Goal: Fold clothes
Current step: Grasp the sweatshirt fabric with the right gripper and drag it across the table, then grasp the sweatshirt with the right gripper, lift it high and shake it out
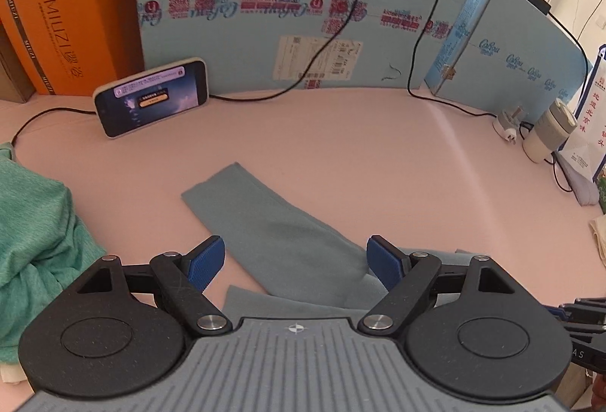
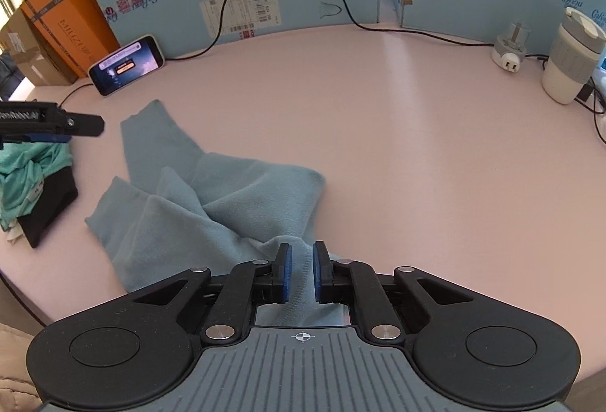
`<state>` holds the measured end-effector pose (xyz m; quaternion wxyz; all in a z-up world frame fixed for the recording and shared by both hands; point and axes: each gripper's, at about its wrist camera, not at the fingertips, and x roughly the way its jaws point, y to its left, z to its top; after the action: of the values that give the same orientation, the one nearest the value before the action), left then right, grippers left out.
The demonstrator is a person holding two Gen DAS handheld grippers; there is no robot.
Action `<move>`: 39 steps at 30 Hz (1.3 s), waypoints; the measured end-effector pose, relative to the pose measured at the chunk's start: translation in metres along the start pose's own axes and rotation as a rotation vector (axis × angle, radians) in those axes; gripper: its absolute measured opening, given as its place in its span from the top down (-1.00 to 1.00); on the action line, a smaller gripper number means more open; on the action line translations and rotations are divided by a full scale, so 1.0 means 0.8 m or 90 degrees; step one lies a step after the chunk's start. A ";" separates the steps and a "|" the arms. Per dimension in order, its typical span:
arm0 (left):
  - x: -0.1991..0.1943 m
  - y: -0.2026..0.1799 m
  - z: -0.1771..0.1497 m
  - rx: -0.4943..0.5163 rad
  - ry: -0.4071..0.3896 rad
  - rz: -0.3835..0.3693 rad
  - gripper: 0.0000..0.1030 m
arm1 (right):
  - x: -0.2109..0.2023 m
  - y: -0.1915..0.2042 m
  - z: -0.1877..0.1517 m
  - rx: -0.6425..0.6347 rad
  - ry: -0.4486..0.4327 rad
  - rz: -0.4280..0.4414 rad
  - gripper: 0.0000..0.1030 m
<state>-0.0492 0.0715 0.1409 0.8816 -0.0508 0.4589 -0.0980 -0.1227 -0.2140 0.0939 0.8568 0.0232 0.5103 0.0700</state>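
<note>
My right tool (image 2: pixel 301 270) pinches a bunched edge of the blue-grey garment (image 2: pixel 212 192); my left tool (image 1: pixel 295 262) hangs spread over one leg, gripping nothing; the garment lies rumpled on the table (image 2: pixel 397 147), well short of the phone (image 2: pixel 127 64); folding has barely begun, I judge.

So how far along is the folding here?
Barely begun. The grey-blue garment lies crumpled, legs splayed, no neat fold yet. The right gripper has pinched its near edge; the left gripper hangs open above it. The green pile waits unfolded.
</note>
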 end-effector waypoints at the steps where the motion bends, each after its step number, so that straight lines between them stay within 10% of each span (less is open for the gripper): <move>1: -0.003 0.002 0.003 0.002 -0.005 0.002 -0.57 | 0.003 -0.003 -0.001 0.015 0.010 0.000 0.78; 10: -0.022 -0.002 0.004 0.033 -0.012 -0.048 -0.57 | 0.014 -0.006 -0.023 0.052 0.050 -0.030 0.67; 20: -0.001 -0.019 -0.008 0.152 0.019 0.019 -0.58 | 0.021 -0.041 -0.027 0.147 0.005 -0.055 0.50; 30: 0.015 -0.045 -0.017 0.220 0.027 0.001 -0.58 | -0.035 -0.056 0.024 0.159 -0.100 -0.092 0.27; 39: 0.041 -0.049 -0.034 0.242 0.073 0.002 -0.58 | -0.012 -0.050 0.051 0.110 -0.072 -0.093 0.26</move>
<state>-0.0580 0.0263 0.1057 0.8481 0.1229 0.4815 -0.1840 -0.0877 -0.2535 0.1174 0.8819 0.0638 0.4656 -0.0384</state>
